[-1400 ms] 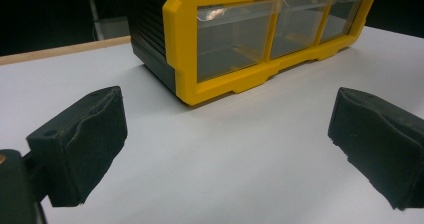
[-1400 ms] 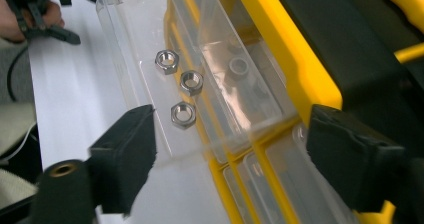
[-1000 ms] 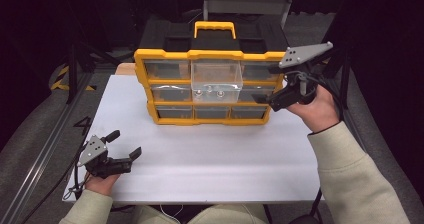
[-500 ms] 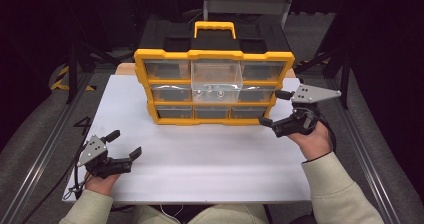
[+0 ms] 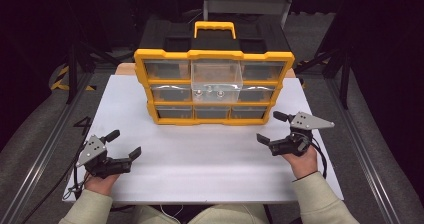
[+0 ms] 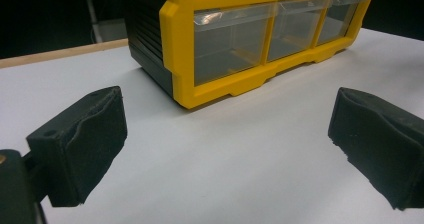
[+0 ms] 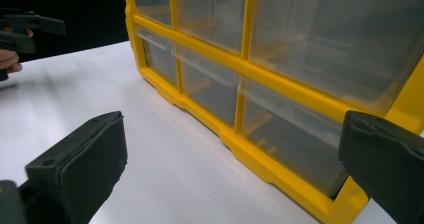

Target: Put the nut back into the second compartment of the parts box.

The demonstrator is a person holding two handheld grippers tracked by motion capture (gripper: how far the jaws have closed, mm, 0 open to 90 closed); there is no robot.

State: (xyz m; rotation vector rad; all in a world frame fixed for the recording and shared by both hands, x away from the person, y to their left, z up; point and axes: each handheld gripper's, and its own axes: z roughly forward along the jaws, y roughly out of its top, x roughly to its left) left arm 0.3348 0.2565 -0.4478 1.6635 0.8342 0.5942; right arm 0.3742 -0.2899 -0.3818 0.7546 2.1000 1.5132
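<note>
A yellow and black organiser box [image 5: 214, 86] with clear drawers stands at the back of the white table [image 5: 210, 159]. Its top middle drawer [image 5: 216, 80] is pulled out, with small items on its floor. My left gripper [image 5: 124, 144] rests open near the front left corner, nothing between its jaws. My right gripper [image 5: 271, 128] sits open at the front right, just off the box's lower right corner. The left gripper view has its gripper [image 6: 225, 149] facing the box [image 6: 260, 39] across bare table. In the right gripper view the gripper [image 7: 235, 174] faces the lower drawers [image 7: 285, 134] closely.
The box carries a yellow handle [image 5: 215, 29] on its black lid. Dark floor and metal frames surround the table. A chair back [image 5: 247, 4] stands behind the box. The other hand's gripper [image 7: 25, 31] is seen far left in the right gripper view.
My right gripper has come down and back from the box's upper right corner to the table at the front right. The left gripper has stayed put.
</note>
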